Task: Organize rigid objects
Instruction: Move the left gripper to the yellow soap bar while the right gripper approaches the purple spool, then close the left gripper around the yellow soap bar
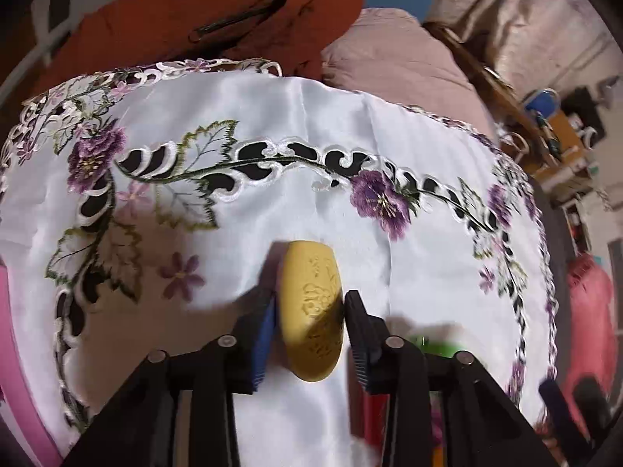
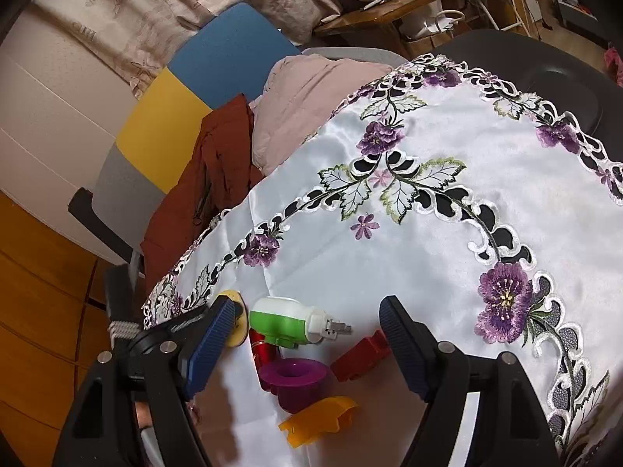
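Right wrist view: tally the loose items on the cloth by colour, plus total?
Yellow: 2, the oval piece and the flat orange-yellow piece
Red: 2, the block and the cylinder
Green and white: 1, the plug-in device
Purple: 1, the ring
Total: 6

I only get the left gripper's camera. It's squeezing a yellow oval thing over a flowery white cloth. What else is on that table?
Observer: In the right view a green-and-white plug-in device lies on the cloth, prongs pointing right.
Operator: Anything beside it?
Observer: A purple ring-shaped piece sits just below it, with a red block to its right.
Operator: Is the other gripper holding something?
Observer: No. The right gripper is open over those pieces, with nothing clamped.
Operator: Any more yellow things?
Observer: An orange-yellow scalloped piece lies nearest that camera.
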